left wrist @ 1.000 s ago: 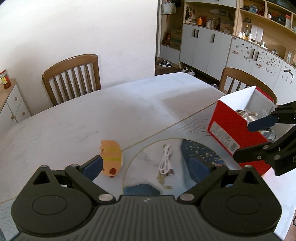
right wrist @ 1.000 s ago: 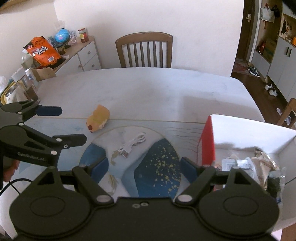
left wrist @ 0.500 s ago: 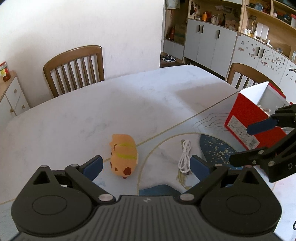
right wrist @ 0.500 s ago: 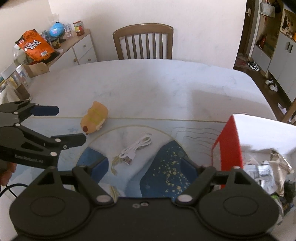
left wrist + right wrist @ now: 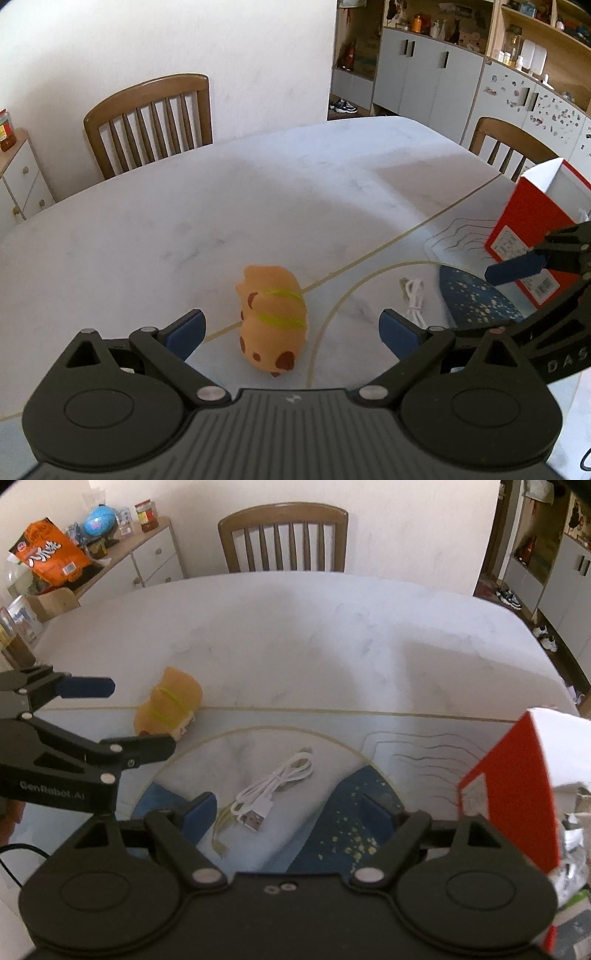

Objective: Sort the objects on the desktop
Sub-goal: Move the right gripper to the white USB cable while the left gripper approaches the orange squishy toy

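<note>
My left claw (image 5: pixel 291 328) has closed in on the orange toy (image 5: pixel 272 320), now framed between its spread, empty jaws on the surface (image 5: pixel 221 206); my right claw (image 5: pixel 288 808), likewise released, nears the white cable (image 5: pixel 273 788); both grabs look close.

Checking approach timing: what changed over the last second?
Both open grippers closed in: the left gripper now frames the orange toy, the right gripper the white cable. Nothing grasped. Toy, cable and red box stayed put.

Orange toy (image 5: pixel 273 321), yellow stripes, brown spots; white cable (image 5: pixel 275 786); red box (image 5: pixel 513 794).
</note>
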`<state>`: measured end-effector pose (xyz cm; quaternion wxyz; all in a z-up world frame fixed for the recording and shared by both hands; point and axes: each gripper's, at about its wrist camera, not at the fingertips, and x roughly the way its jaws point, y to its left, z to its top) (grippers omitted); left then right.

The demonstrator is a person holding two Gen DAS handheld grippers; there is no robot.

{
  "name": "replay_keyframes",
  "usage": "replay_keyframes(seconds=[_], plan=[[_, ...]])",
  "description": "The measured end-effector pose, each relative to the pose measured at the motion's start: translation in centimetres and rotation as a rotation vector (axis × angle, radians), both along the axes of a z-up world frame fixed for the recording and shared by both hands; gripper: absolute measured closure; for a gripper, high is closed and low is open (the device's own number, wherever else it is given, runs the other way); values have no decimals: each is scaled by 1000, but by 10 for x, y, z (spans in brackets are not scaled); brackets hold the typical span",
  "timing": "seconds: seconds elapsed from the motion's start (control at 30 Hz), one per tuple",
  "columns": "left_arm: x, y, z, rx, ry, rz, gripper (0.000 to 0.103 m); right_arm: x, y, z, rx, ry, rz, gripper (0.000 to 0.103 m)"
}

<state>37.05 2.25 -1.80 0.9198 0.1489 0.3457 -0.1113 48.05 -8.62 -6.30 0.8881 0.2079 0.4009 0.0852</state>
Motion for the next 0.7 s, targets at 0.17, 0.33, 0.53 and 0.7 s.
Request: replay_keyframes(seconds=[0.17, 0.33, 0.53, 0.7], plan=[[11, 1, -6, 13, -7, -10, 3, 15, 6, -11, -4, 22, 10, 19], [19, 5, -10, 21, -13, -12, 3, 25, 8, -25, -17, 52, 13, 20], [26, 9, -12, 12, -19, -7, 3, 35, 11, -27, -15, 57, 13, 20], [26, 8, -13, 21, -33, -18, 3, 42, 14, -28, -24, 57, 14, 20]])
